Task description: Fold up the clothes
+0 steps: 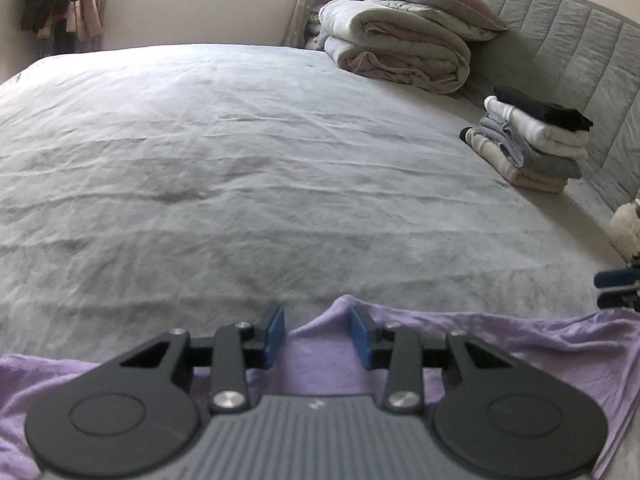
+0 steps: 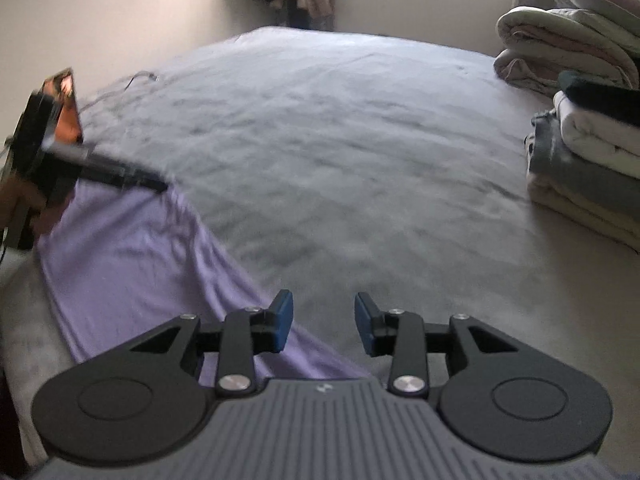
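Note:
A purple garment [image 1: 520,344] lies along the near edge of the bed; it also shows in the right wrist view [image 2: 132,256]. My left gripper [image 1: 318,334] is open, its blue pads either side of a raised ridge of the purple cloth, not closed on it. My right gripper [image 2: 324,328] is open and empty, over the garment's far edge and the bare sheet. The right gripper's blue tips show at the right edge of the left wrist view [image 1: 618,286]. The left gripper shows from the side in the right wrist view [image 2: 100,168], at the garment's far end.
The grey bed sheet [image 1: 240,160] is wide and wrinkled. A stack of folded clothes [image 1: 532,144] sits by the padded headboard [image 1: 580,60]. A folded duvet and pillow [image 1: 400,44] lie at the far corner. Clothes hang by the window [image 1: 60,4].

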`<action>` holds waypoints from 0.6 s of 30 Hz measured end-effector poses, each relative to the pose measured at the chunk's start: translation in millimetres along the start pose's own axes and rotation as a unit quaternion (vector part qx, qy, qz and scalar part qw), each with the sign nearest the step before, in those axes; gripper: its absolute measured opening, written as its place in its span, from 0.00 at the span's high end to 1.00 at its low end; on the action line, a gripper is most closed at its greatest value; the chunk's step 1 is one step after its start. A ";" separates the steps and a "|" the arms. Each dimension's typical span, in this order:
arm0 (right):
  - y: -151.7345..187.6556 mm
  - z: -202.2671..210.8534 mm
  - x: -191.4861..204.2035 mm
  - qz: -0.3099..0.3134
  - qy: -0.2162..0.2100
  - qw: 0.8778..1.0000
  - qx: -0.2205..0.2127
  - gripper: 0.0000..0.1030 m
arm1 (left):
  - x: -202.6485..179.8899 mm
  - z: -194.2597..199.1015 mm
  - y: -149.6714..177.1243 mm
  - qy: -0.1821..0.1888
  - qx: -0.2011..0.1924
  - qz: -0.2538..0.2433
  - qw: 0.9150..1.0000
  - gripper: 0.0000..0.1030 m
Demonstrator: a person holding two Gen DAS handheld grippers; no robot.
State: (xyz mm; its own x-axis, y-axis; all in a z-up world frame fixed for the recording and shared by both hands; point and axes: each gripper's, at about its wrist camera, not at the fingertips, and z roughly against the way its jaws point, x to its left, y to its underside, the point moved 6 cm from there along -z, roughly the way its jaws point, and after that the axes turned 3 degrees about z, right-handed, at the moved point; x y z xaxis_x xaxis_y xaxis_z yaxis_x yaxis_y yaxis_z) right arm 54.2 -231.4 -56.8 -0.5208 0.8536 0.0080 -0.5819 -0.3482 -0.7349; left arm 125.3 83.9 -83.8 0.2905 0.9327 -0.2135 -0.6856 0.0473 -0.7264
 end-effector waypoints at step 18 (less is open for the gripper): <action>35.3 -3.1 3.7 -0.010 0.069 0.997 -0.014 0.97 | -10.0 5.2 4.4 -0.008 -0.039 -0.012 0.999 0.97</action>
State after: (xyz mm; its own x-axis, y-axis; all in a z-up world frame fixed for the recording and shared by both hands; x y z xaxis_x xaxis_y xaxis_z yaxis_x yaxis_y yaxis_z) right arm 33.7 -239.4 -84.8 -0.4173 0.9061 -0.0690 -0.5721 -0.3209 -0.7548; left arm 115.8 76.7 -81.4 0.2957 0.9372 -0.1851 -0.6236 0.0426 -0.7806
